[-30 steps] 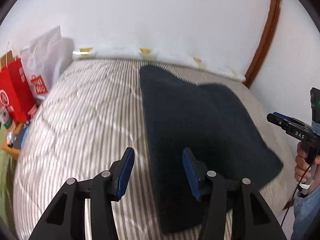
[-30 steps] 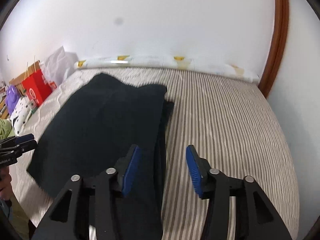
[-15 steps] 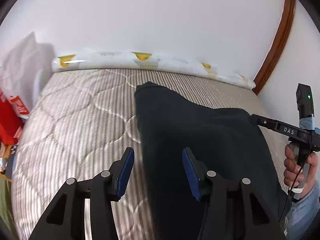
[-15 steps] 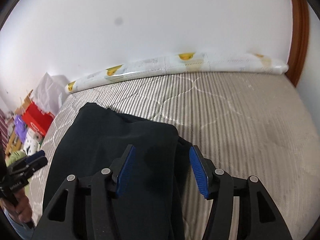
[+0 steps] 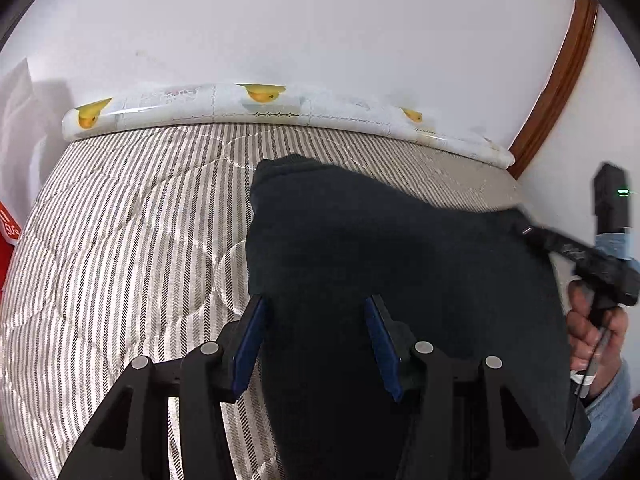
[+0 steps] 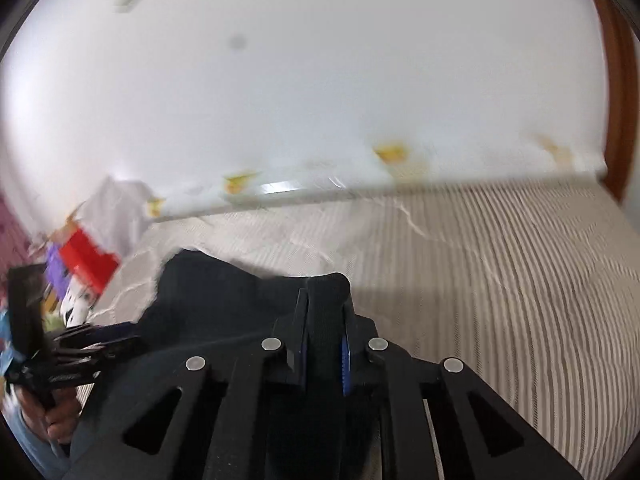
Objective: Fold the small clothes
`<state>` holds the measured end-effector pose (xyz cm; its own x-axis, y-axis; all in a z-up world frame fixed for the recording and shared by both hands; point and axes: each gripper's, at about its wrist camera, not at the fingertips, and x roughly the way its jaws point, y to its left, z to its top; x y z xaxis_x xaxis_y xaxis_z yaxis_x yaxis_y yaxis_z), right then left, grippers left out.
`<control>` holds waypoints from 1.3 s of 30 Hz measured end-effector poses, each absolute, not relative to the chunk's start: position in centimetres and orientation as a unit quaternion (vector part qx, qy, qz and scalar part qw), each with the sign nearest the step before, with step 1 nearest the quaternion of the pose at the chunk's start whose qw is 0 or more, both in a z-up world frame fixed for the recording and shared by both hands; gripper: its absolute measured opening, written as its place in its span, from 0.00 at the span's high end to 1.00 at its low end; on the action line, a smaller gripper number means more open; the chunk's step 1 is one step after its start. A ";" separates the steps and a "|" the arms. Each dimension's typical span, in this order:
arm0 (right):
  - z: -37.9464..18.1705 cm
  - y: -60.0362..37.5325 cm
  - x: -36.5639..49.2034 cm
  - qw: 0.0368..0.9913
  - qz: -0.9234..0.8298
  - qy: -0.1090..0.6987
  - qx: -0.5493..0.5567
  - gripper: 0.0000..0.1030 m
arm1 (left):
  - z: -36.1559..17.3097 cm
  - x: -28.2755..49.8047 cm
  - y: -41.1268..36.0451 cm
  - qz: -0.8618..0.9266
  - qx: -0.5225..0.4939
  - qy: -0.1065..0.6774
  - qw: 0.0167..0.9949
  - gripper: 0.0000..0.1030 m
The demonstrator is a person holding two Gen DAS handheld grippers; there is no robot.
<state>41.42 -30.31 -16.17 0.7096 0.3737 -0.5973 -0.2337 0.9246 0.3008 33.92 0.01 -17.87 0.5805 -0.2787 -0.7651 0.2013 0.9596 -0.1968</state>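
Right gripper (image 6: 325, 330): jaws just closed, clamped on a raised fold of the dark garment (image 6: 224, 304) near its right edge. Left gripper (image 5: 314, 346): about half open, pads straddling the garment's left edge, not pressing on it. Garment itself: spread on the striped mattress (image 5: 120, 240), roughly mid-bed, far corner pointing toward the wall-side edge.

Step in hand, by the look of it: taking hold of both side edges ahead of a fold. Next move likely calls for shutting the left pads on the cloth, then lifting both edges evenly, so that neither slips nor bunches.

Writing: white lettering on the red bag (image 5: 9, 224) at the bed's left edge, cut off and unreadable. Print on the right gripper's body, in the left view, too blurred to read.
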 end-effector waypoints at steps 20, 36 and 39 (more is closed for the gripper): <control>-15.5 -26.6 31.0 0.913 0.172 0.368 -0.038 0.64 | -16.6 29.5 -0.5 -0.129 -0.026 0.425 0.895 0.49; -21.4 -31.3 23.6 0.923 0.090 0.374 0.000 0.65 | -18.8 35.0 -0.7 -0.096 0.012 0.428 0.898 0.42; -21.3 -31.7 23.0 0.925 0.086 0.369 0.002 0.65 | -18.9 35.4 -0.3 -0.091 0.000 0.432 0.897 0.42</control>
